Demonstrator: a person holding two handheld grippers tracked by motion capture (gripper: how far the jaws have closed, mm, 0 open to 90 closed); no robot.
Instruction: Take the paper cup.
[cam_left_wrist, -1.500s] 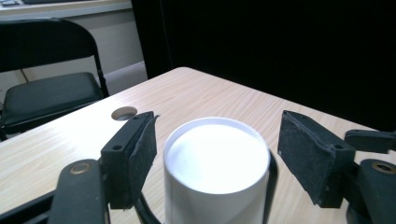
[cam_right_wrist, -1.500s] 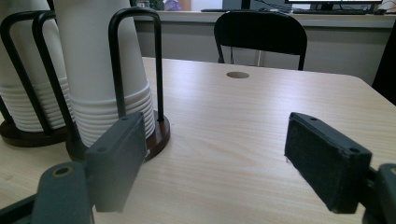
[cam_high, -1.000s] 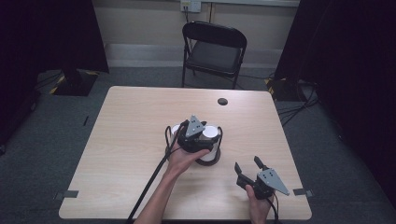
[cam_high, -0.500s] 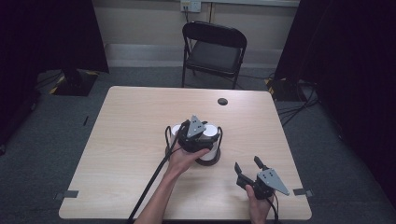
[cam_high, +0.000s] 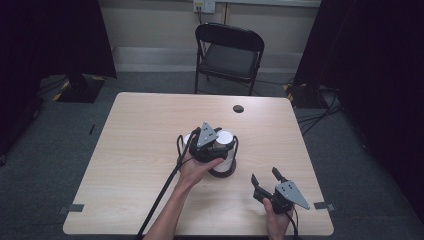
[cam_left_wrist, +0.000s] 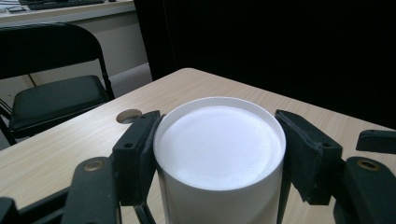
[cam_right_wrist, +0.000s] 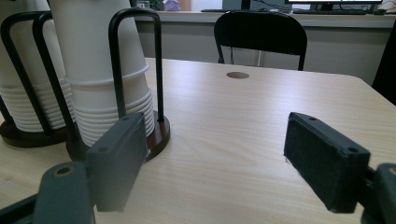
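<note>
Two stacks of upturned white paper cups stand in black wire holders mid-table: one stack (cam_high: 226, 141) and another (cam_high: 188, 140) to its left. My left gripper (cam_high: 220, 144) reaches over the right-hand stack. In the left gripper view its jaws press both sides of the top cup (cam_left_wrist: 219, 154), so the left gripper (cam_left_wrist: 219, 140) is shut on it. Near the table's front right edge, my right gripper (cam_high: 264, 176) is open with nothing between its jaws. From the right gripper (cam_right_wrist: 224, 140) the nearer stack (cam_right_wrist: 105, 70) and its round base (cam_right_wrist: 159, 135) are off to the left.
A black folding chair (cam_high: 230, 50) stands beyond the far table edge. A round cable hole (cam_high: 238, 108) lies near that edge. The left gripper's cable (cam_high: 160, 195) trails to the front edge. Dark curtains hang on both sides.
Hardly anything differs. The left gripper stays at the cup stack and the right gripper rests at the front right.
</note>
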